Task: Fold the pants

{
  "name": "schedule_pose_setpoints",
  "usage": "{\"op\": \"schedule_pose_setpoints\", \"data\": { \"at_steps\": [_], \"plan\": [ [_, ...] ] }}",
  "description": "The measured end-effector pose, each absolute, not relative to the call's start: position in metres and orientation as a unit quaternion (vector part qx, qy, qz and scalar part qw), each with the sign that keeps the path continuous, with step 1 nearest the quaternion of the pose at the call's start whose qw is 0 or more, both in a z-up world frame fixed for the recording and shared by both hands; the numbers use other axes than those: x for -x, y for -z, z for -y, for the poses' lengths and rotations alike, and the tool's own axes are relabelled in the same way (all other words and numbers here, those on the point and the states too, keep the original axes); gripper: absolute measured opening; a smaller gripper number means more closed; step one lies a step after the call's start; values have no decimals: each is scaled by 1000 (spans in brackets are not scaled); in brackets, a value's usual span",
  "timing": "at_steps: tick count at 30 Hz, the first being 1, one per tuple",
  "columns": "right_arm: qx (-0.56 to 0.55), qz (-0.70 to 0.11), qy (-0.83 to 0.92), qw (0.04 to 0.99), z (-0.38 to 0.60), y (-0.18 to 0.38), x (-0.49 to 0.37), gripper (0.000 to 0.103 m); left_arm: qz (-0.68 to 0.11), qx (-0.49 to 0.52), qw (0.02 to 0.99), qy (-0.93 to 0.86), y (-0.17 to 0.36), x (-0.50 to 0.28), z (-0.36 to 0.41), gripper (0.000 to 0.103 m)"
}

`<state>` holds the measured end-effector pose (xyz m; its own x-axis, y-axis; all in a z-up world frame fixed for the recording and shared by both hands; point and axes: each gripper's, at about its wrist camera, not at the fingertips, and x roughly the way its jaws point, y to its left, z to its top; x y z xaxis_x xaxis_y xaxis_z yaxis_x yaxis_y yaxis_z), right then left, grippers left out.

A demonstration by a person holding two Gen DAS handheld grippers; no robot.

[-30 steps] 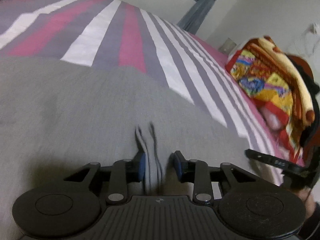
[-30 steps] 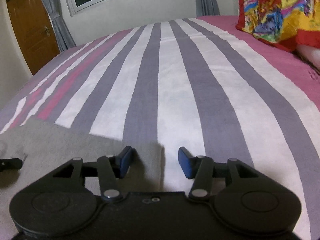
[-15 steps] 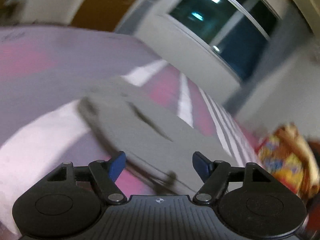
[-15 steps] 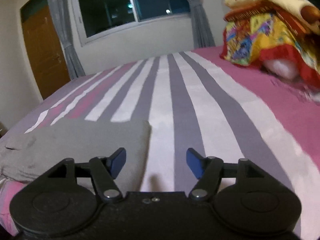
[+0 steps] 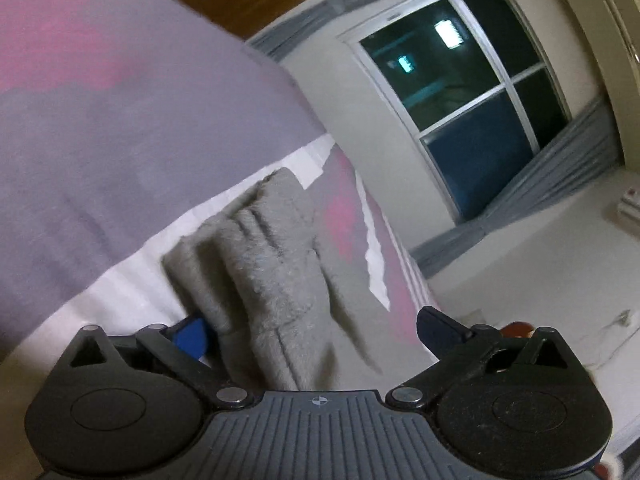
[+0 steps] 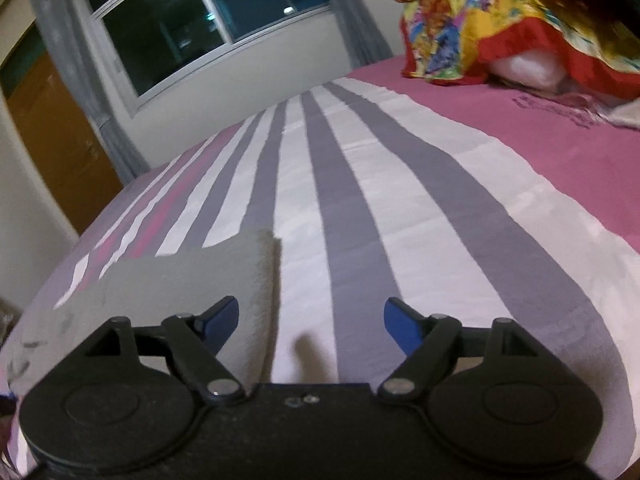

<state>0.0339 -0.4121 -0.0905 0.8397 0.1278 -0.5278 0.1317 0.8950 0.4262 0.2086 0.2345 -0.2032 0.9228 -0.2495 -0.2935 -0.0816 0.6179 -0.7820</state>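
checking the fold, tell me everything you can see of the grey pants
The grey pants look like a soft, fuzzy fleece-like fabric, plain with no visible print. In the right wrist view they lie flat on the striped bedsheet as a neat folded slab with a straight edge and a squared corner. The left wrist view shows stacked layers and ridges at one end. The open left gripper straddles that end; the open right gripper sits at the corner. Neither grips it.

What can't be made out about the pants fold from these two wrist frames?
- Left wrist view: the near end of the grey pants is hidden behind the left gripper body, and motion blur smears the fabric edges.
- Right wrist view: the pants' near and left parts are covered by the right gripper body; layer count cannot be told.
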Motion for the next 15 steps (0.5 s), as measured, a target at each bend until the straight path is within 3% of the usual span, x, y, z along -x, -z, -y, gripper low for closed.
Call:
{"op": "schedule_pose_setpoints", "data": {
  "at_steps": [1, 2, 3, 4, 6, 10, 15],
  "plan": [
    [-231, -283, 6, 931, 412, 91, -34, 80, -186, 431, 882, 44, 203, -209, -234, 98],
    [-230, -284, 9, 931, 412, 91, -35, 80, -178, 444, 877, 41, 203, -206, -238, 81],
    [-225, -286, 11, 931, 409, 92, -36, 80, -165, 489, 855, 48, 207, -201, -249, 31],
    [-217, -290, 11, 932, 408, 92, -39, 80, -132, 550, 822, 68, 213, -193, -262, 31],
    [-199, -298, 7, 933, 401, 93, -40, 80, -82, 536, 837, 78, 204, -171, -264, 32],
    [-176, -299, -5, 938, 393, 91, -40, 80, -132, 538, 832, 26, 235, -170, -265, 34],
    [-189, -299, 6, 935, 398, 92, -42, 80, -153, 523, 838, 17, 222, -179, -266, 36]
  ]
}}
